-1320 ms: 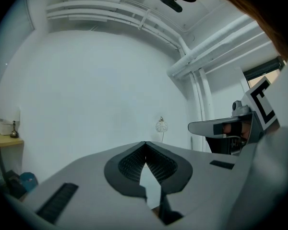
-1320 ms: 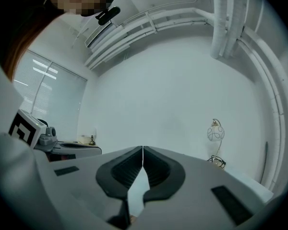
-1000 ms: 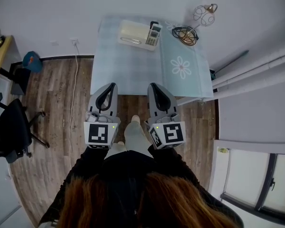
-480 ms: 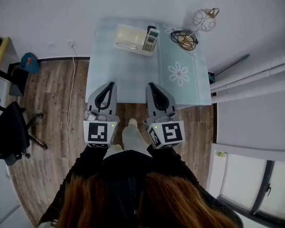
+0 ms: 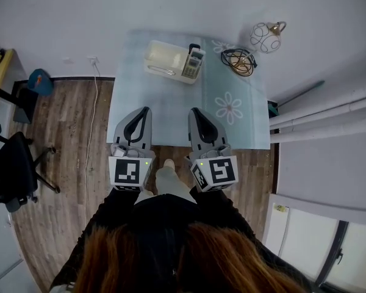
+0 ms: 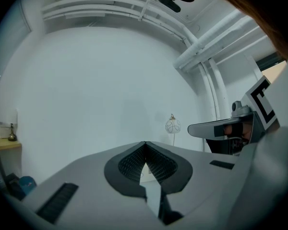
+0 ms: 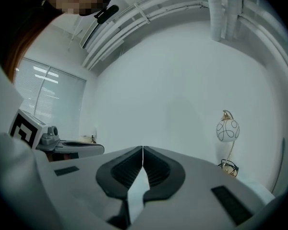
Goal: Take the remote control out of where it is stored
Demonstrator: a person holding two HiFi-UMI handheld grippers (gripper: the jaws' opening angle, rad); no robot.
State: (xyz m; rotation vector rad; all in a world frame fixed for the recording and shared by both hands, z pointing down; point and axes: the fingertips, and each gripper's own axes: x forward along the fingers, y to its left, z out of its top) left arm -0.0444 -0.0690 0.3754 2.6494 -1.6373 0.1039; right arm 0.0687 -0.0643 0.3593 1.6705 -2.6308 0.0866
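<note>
The remote control (image 5: pixel 193 62) stands in a slot at the right end of a cream storage box (image 5: pixel 165 61) at the far side of a pale blue table (image 5: pixel 165 105). My left gripper (image 5: pixel 144 110) is shut with nothing in it, held over the table's near edge. My right gripper (image 5: pixel 194 111) is shut and empty too, beside it. Both are well short of the box. In the left gripper view the left gripper (image 6: pixel 144 143) has its jaws tip to tip; in the right gripper view the right gripper (image 7: pixel 142 148) has its jaws together likewise.
A globe lamp (image 5: pixel 264 36) and a coil of black cable (image 5: pixel 238 59) sit at the table's far right corner. A black office chair (image 5: pixel 15 166) stands on the wood floor at the left. White pipes (image 5: pixel 329 112) run along the right. The wall is behind the table.
The view has shifted a little: the table, box and lamp sit slightly lower and further right in the head view. Both grippers hold the same shut pose.
</note>
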